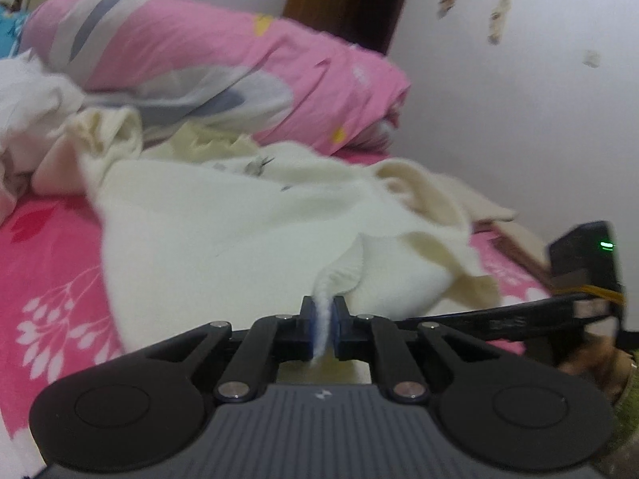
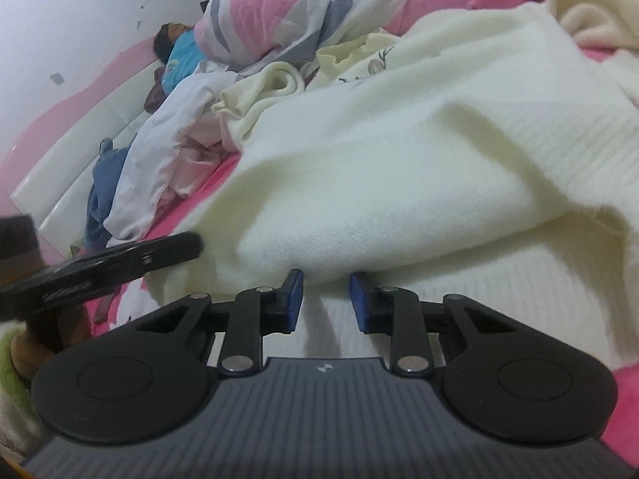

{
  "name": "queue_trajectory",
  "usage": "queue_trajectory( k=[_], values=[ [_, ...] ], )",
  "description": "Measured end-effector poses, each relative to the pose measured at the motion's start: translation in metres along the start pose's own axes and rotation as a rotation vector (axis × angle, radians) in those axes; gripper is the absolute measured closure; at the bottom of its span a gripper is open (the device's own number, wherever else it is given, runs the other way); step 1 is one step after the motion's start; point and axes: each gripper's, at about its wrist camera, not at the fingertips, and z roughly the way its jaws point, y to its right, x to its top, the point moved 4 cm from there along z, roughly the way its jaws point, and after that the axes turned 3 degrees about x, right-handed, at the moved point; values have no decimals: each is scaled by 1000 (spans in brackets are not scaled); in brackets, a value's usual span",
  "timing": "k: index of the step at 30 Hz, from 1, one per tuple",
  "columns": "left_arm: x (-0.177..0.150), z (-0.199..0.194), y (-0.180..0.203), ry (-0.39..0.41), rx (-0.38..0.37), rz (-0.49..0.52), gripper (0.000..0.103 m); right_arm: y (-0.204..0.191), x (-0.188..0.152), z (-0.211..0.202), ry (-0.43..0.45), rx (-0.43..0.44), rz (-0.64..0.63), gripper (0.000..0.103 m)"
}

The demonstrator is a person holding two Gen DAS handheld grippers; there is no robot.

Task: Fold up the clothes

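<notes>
A cream knitted sweater lies spread on a pink bed. My left gripper is shut on a pinched fold of the sweater's hem, which runs up between the blue pads. In the right wrist view the sweater fills the middle, with a folded-over layer just beyond the fingers. My right gripper is open and empty, its fingertips at the edge of that fold, resting over the cream fabric. The right gripper also shows in the left wrist view, and the left gripper shows in the right wrist view.
A rolled pink and grey quilt lies behind the sweater. A pile of white and pink clothes and a blue garment lie to the left. A person in a blue top lies by the white headboard. A white wall borders the bed.
</notes>
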Motion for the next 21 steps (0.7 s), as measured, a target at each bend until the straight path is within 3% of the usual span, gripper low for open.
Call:
queue_trajectory(
  k=[7,10,15,19,21],
  values=[
    [-9,-25,20,98,-18,116,94,-11,13,24,-29,88,28,79],
    [-10,-22,24,98,39,209,94,-13,33,38,39,125,64,79],
    [-20,3,29,33,157,380,95,0,63,60,164,205,195,78],
    [-34,26,24,-71,199,406,94,25,65,85,148,167,280,80],
    [-37,26,22,-82,200,398,92,25,62,82,139,169,277,79]
  ],
)
